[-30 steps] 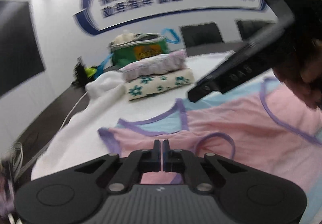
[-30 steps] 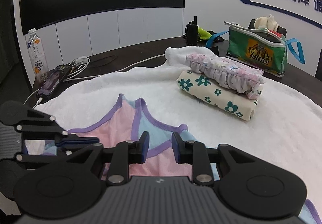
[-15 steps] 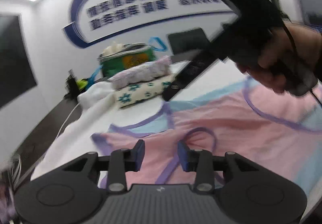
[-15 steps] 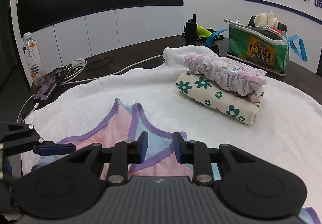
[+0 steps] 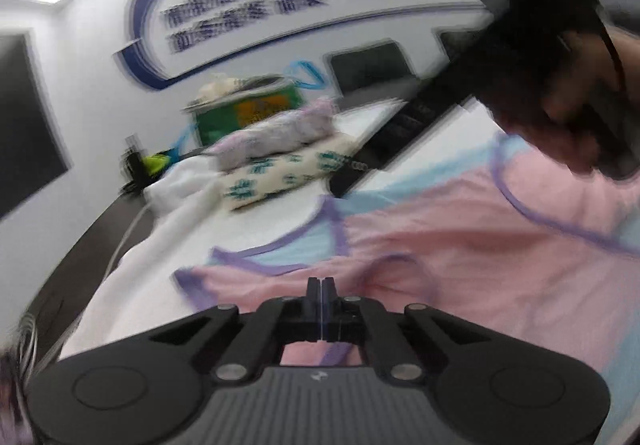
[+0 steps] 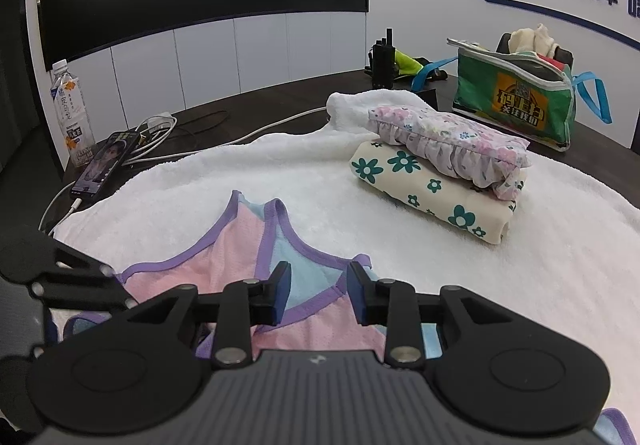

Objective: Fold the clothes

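Observation:
A pink and light-blue sleeveless top with purple trim [image 5: 460, 233] lies spread on a white fleece blanket [image 6: 360, 205]; it also shows in the right wrist view [image 6: 224, 245]. My left gripper [image 5: 321, 291] is shut, its tips low over the pink fabric; whether cloth is pinched I cannot tell. My right gripper [image 6: 316, 285] is open, its fingers straddling the purple neckline edge. The right gripper and hand show blurred at the upper right of the left wrist view [image 5: 560, 65].
Two folded garments [image 6: 440, 165] are stacked at the blanket's far side. A green zip bag [image 6: 516, 97] stands behind them. A phone [image 6: 104, 165], cables and a water bottle [image 6: 70, 117] sit on the dark table at left. A black radio [image 6: 382, 61] stands at the back.
My left gripper opened half a second ago and has shut again over the pink top. My right gripper stayed open and moved slightly lower over the neckline.

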Demonstrator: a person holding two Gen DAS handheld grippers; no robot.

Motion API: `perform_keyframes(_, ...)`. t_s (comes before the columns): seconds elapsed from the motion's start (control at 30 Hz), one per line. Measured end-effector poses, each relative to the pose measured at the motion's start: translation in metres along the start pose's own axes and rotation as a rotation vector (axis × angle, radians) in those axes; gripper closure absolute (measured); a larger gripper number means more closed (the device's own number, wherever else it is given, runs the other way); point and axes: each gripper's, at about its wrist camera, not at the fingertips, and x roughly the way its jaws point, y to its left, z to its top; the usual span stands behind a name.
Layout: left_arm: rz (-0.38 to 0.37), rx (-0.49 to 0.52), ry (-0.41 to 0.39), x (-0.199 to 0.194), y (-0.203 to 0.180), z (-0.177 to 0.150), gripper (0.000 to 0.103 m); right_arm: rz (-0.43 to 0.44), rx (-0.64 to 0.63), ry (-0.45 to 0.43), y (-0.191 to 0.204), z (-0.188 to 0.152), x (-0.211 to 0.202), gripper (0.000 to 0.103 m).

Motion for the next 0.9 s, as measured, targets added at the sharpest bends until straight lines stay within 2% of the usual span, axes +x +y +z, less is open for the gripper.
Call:
perform_keyframes(0.1, 0.058, -0.176, -0.020, -0.010, 0.011, -0.010, 0.103, 0.009, -0.001, 0.001, 0.001, 0.002, 0.003, 0.072)
perform_keyframes(0.2, 0.085, -0.324, -0.004, -0.013, 0.022, -0.020, 0.103, 0.030, -0.010, 0.010, 0.005, 0.006, 0.010, 0.072)
perform_keyframes(0.3, 0.088, -0.392, 0.004, -0.014, 0.029, -0.026, 0.103, 0.070, -0.034, 0.035, 0.010, 0.009, 0.019, 0.072)
perform_keyframes(0.43, 0.047, -0.342, -0.013, -0.018, 0.025, -0.024, 0.103, 0.127, -0.057, 0.082, 0.013, 0.006, 0.031, 0.073)
perform_keyframes(0.53, -0.001, -0.271, -0.013, -0.019, 0.017, -0.017, 0.098, 0.146, -0.041, 0.126, 0.010, 0.003, 0.042, 0.073)
perform_keyframes(0.57, -0.019, -0.238, -0.007, -0.018, 0.012, -0.015, 0.094, 0.158, -0.036, 0.140, 0.009, 0.002, 0.045, 0.073)
perform_keyframes(0.63, -0.053, -0.163, 0.000, -0.015, 0.004, -0.011, 0.092, 0.175, -0.035, 0.177, 0.011, 0.000, 0.053, 0.082)
perform_keyframes(0.67, -0.064, -0.118, 0.006, -0.013, -0.002, -0.010, 0.090, 0.172, -0.042, 0.193, 0.013, -0.001, 0.056, 0.097)
perform_keyframes(0.77, -0.071, -0.016, 0.022, -0.005, -0.015, -0.007, 0.082, 0.162, -0.063, 0.195, 0.020, 0.000, 0.057, 0.099)
perform_keyframes(0.9, -0.073, 0.032, 0.039, 0.007, -0.022, 0.000, 0.082, 0.168, -0.038, 0.147, 0.019, 0.009, 0.044, 0.099)
